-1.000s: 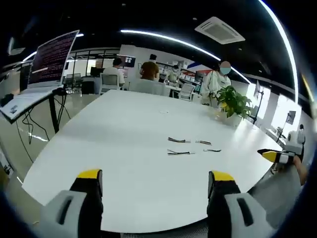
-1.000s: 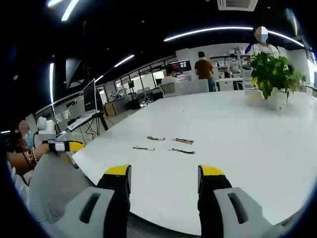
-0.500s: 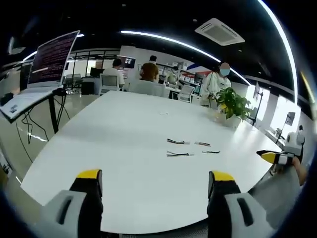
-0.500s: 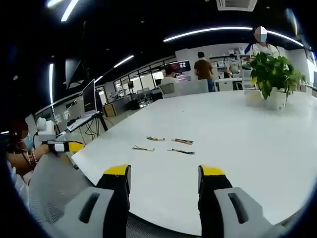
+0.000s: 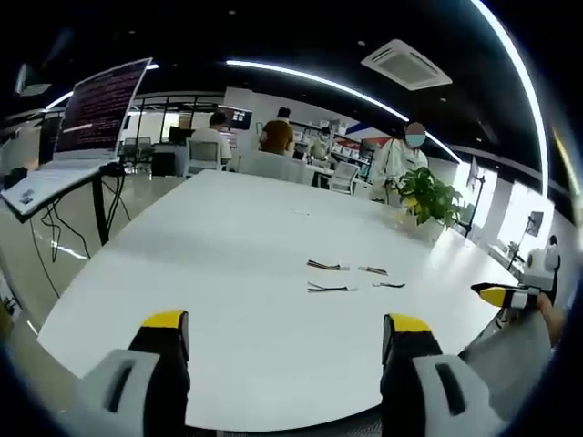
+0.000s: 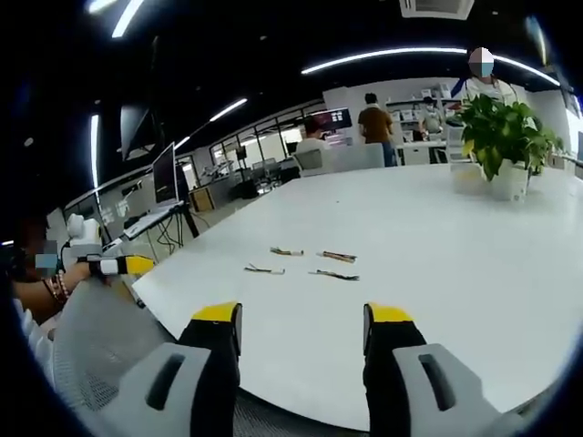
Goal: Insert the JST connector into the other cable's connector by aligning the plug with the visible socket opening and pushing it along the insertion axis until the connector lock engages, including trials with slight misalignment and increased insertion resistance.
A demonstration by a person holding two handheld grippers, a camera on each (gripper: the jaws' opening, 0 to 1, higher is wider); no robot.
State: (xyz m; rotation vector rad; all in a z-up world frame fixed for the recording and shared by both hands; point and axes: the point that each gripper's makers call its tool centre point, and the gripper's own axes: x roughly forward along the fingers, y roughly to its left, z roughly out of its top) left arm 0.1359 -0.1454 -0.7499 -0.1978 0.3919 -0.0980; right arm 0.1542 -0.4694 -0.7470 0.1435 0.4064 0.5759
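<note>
Three short cables (image 5: pixel 346 276) (image 6: pixel 303 262) lie loose mid-tabletop (image 5: pixel 228 264) (image 6: pixel 437 237), well in from its edges. Left tongs (image 5: pixel 285 341) and right tongs (image 6: pixel 301 339) hover spread, empty, at the near edge.

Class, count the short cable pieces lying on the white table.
4: far-left cable, far-right cable, near-left cable, near-right cable, loosely clustered mid-table.

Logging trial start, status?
Left gripper and right gripper open, empty. Four short cable pieces loose on white table, untouched. Approach looks clear.
</note>
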